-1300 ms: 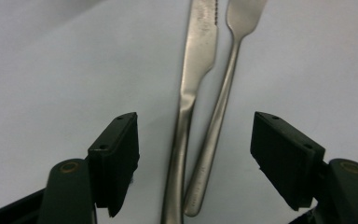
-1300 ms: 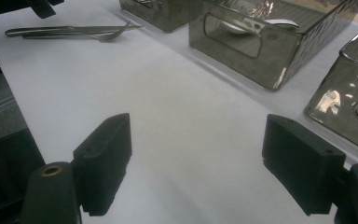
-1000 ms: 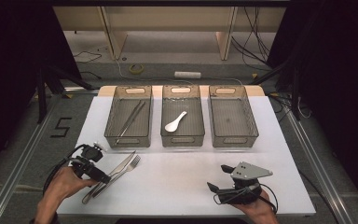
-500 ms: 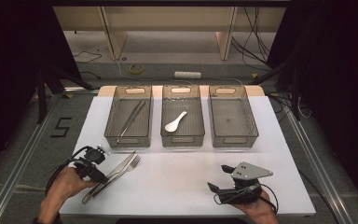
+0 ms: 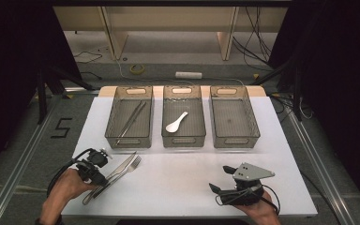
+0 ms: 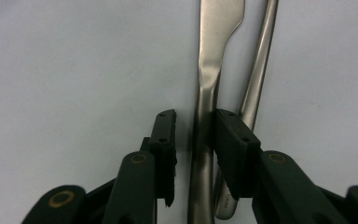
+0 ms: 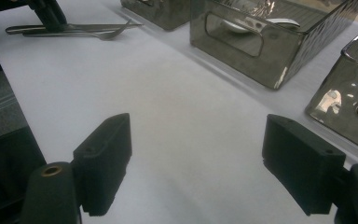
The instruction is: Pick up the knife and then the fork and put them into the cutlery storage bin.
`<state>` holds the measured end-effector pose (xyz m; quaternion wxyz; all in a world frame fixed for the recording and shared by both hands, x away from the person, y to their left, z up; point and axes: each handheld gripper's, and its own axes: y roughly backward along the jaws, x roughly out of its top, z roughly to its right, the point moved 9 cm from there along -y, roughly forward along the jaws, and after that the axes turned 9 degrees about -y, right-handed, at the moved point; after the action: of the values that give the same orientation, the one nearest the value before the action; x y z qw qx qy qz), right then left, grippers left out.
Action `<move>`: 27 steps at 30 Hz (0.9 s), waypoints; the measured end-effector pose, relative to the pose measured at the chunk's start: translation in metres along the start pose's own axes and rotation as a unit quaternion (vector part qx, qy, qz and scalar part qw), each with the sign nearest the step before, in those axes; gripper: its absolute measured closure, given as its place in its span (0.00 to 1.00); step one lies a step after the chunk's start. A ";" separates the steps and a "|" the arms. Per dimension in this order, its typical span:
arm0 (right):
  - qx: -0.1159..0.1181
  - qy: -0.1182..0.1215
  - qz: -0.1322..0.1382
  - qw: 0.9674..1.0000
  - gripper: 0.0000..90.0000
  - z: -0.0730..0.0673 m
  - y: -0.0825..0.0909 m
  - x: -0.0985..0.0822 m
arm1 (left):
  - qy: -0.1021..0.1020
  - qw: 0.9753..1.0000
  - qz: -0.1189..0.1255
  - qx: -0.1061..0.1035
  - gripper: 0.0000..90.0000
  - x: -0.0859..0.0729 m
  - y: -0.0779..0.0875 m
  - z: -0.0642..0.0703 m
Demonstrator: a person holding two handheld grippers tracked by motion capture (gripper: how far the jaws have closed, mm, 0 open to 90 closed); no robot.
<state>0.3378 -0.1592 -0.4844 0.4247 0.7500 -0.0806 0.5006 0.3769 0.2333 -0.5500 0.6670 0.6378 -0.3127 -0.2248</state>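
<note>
Left gripper (image 6: pixel 195 135) closing over a table knife (image 6: pixel 209 84) at the white mat's near-left edge.

Its jaws have just been narrowing around the knife handle: the right pad touches it, the left pad stands just clear, so no firm grip yet. A fork (image 5: pixel 124 171) lies against the knife, touching along the handles, both slanting toward three smoky bins. The left bin (image 5: pixel 115 126) holds tongs (image 5: pixel 131 121), arms closed together; the middle bin (image 5: pixel 168 136) holds a white spoon (image 5: pixel 176 123); bare mat (image 5: pixel 178 180) lies in front of them. The right gripper (image 7: pixel 198 163) rests near the front edge, jaws wide apart, nothing between.
</note>
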 end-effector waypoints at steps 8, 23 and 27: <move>-0.001 0.000 0.000 1.000 0.28 0.000 0.000 0.000 | -0.003 1.000 -0.002 -0.003 0.82 -0.001 0.000 0.002; 0.000 0.003 -0.001 1.000 0.28 -0.001 0.000 0.000 | -0.022 1.000 0.009 -0.004 0.88 0.000 0.000 0.003; -0.001 0.002 -0.001 1.000 0.28 0.000 0.001 0.000 | -0.023 1.000 0.013 -0.005 0.88 0.000 0.000 0.003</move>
<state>0.3372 -0.1592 -0.4841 0.4259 0.7488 -0.0800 0.5015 0.3746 0.2311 -0.5502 0.6655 0.6252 -0.3350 -0.2324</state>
